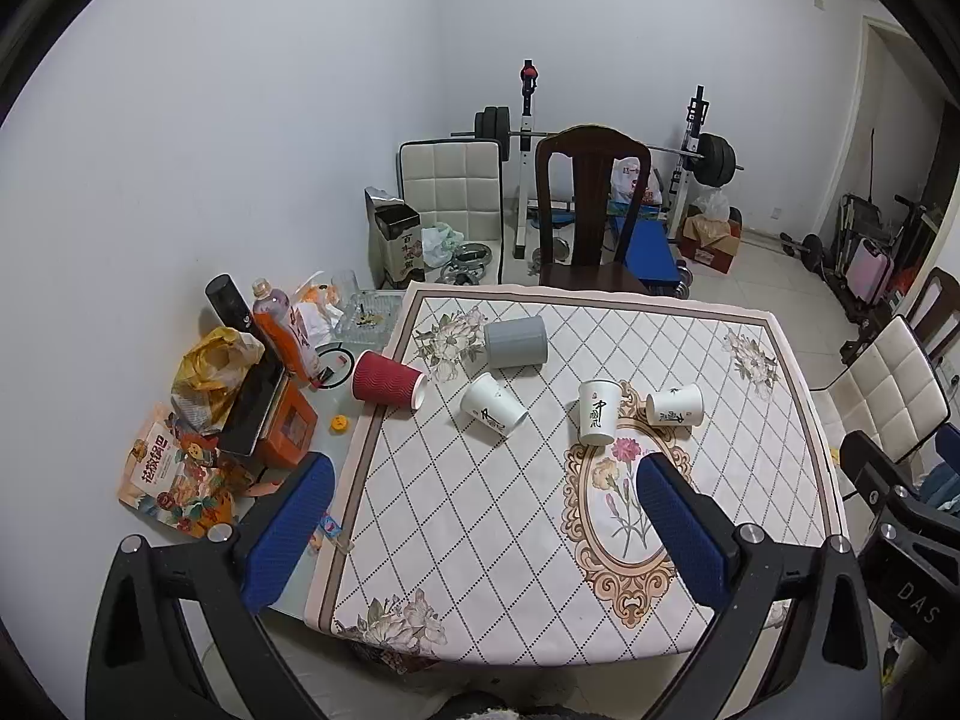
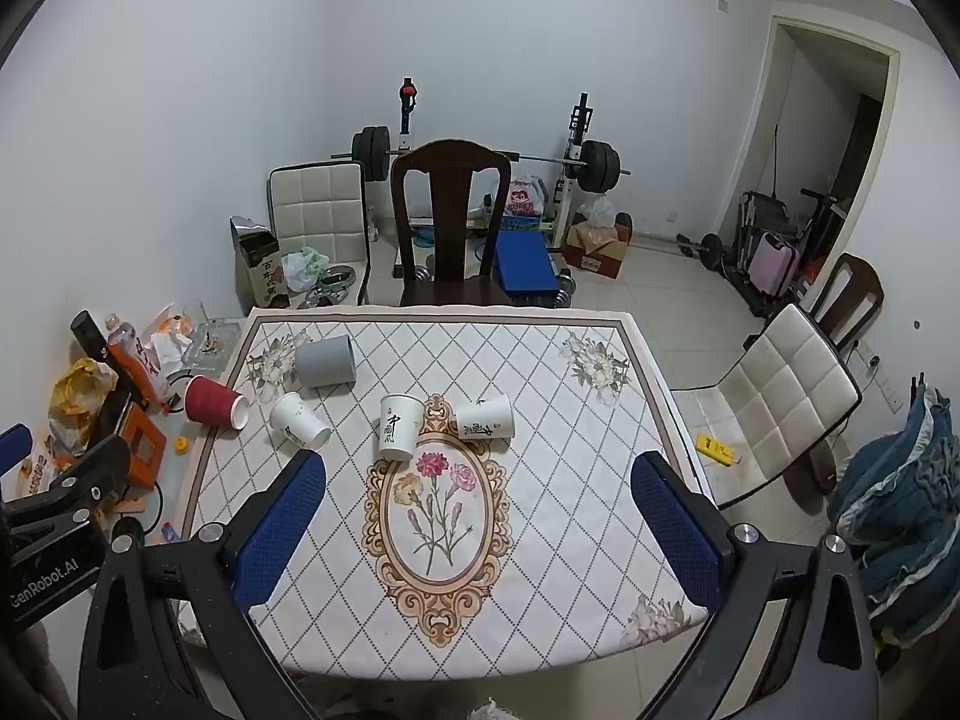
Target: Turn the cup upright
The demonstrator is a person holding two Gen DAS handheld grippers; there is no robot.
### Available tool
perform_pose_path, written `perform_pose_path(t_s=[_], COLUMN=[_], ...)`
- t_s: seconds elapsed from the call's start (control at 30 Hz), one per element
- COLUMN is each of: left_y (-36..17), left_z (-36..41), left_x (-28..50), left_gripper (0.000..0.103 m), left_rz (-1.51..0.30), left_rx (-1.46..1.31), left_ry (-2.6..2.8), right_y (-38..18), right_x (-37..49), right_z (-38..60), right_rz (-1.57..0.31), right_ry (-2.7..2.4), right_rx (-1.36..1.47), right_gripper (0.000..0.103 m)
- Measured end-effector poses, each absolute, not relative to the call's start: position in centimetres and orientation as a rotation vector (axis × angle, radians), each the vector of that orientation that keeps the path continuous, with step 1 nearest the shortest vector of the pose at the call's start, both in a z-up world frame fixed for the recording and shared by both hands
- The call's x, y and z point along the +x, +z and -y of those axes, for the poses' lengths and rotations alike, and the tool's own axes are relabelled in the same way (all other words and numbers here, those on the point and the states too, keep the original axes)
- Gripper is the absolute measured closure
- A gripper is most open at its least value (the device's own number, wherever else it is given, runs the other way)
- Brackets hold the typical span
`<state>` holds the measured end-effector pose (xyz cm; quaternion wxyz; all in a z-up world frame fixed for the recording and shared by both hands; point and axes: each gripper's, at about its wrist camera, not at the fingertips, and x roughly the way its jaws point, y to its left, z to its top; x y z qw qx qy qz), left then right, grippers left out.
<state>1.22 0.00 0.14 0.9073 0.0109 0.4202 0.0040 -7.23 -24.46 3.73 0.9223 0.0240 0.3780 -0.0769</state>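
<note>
Both claws [image 1: 486,516] [image 2: 477,507] gape apart; 5 cups [image 1: 598,411] lie toppled, 1 perhaps inverted.

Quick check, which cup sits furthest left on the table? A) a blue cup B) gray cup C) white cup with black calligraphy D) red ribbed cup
D: the red ribbed cup lies on its side at the left edge of the tablecloth, left of the gray cup and all the white cups.
</note>
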Motion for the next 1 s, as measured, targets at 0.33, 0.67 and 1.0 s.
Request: perform_pose_path(t_s=[0.33,0.67,1.0], left_y=[0.6,1.0,1.3], left_z=[0.5,0.7,0.9], left_x=[1.4,0.9,0.5], left_gripper=[0.000,0.000,0.000], left_rz=[-0.857,-0.850,-0.842], left_rx=[0.031,0.032,0.034], left_ry=[0.014,0.020,0.022], right_y=[3.5,3.7,3.8], right_x=[-7.0,-6.7,-6.7], right_z=[24.6,24.7,24.9], right_rz=[-0.777,-0.773,-0.771], right_ry=[-0.157,-0.159,-0.155], right_rx=[0.051,0.054,0.057], right_gripper=[0.000,0.000,0.000])
